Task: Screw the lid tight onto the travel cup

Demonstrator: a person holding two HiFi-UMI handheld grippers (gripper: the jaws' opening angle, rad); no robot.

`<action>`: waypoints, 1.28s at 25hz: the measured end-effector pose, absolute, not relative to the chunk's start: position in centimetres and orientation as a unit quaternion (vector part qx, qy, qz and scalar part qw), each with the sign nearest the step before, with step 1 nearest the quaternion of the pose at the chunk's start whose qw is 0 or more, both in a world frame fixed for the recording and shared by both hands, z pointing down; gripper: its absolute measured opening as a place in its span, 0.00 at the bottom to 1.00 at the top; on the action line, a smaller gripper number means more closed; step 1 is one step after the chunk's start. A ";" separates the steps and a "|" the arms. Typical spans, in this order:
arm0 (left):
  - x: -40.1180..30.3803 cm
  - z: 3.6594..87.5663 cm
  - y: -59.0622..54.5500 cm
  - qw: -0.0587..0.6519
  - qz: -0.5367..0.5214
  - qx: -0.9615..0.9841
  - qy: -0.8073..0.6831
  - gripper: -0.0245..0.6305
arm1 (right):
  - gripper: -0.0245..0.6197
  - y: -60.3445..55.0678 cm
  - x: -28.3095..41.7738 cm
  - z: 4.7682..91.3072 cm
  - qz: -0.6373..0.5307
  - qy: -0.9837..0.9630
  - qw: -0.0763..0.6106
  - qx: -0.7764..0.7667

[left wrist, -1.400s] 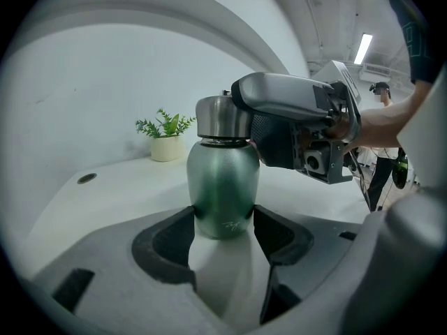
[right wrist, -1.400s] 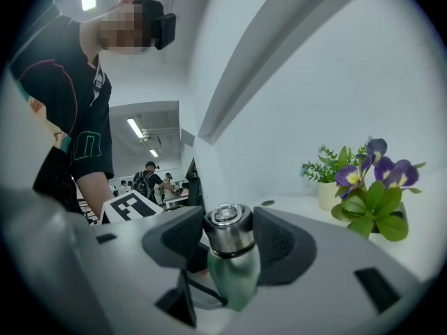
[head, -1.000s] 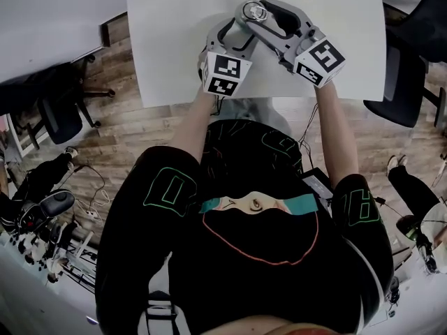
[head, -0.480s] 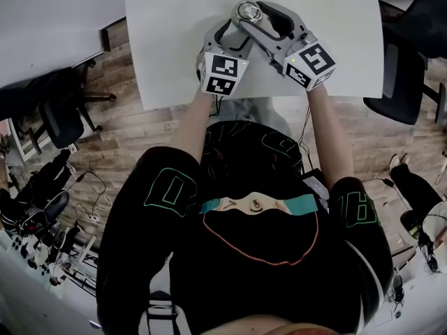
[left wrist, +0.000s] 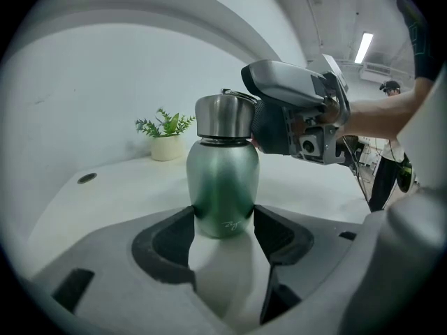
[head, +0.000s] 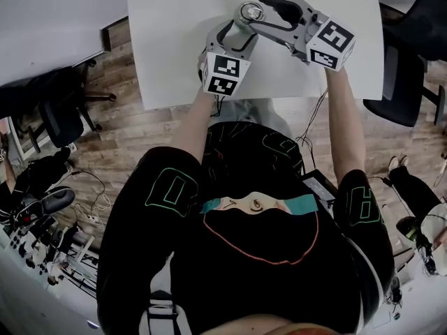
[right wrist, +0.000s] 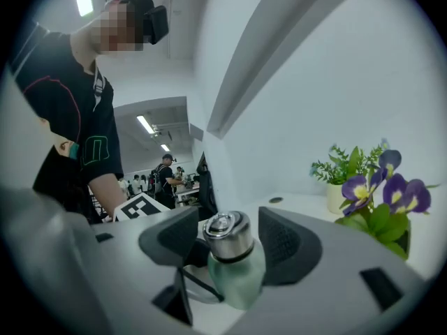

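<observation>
Probably between tightening turns: left gripper (left wrist: 223, 220) fingers clench the travel cup (left wrist: 223, 180); right gripper (right wrist: 229, 238) fingers, just opening from 4 o'clock, flank the lid (left wrist: 223, 116) released; next, likely reclamp and twist.

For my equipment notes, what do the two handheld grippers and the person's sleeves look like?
Left gripper and right gripper are light grey moulded shells; their tongs carry black textured pads. Each has a white cube with black square markers. The person wears a black short-sleeved top with green outlined numerals on the sleeves.
</observation>
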State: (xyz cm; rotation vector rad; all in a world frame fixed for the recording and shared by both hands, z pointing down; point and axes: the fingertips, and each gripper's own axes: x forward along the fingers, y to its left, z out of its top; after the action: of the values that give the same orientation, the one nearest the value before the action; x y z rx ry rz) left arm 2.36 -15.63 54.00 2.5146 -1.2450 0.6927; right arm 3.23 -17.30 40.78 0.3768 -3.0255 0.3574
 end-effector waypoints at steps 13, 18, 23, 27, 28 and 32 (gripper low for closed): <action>2.4 53.6 -15.2 0.124 0.239 0.863 -0.427 0.46 | 0.40 -16.6 2.4 41.0 0.088 -0.989 0.058 0.108; 2.3 53.5 -15.3 0.123 0.238 0.864 -0.427 0.46 | 0.40 -16.6 2.6 41.1 0.084 -0.982 0.039 0.164; 2.4 53.6 -15.3 0.122 0.240 0.863 -0.428 0.46 | 0.40 -16.7 2.9 41.2 0.088 -0.971 0.021 0.221; 2.4 53.7 -15.4 0.124 0.239 0.863 -0.427 0.46 | 0.39 -16.8 3.0 41.4 0.093 -0.958 0.010 0.270; 2.4 53.8 -15.4 0.124 0.240 0.863 -0.427 0.46 | 0.40 -16.9 3.1 41.5 0.096 -0.955 0.009 0.282; 2.5 53.9 -15.6 0.124 0.240 0.863 -0.428 0.46 | 0.40 -17.0 3.2 41.7 0.099 -0.940 0.004 0.327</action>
State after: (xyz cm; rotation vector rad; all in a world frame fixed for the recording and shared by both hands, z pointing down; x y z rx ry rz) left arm 2.45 -15.56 53.89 2.5158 -1.2469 0.7000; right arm 3.20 -17.01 41.73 1.0250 -2.9455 0.3107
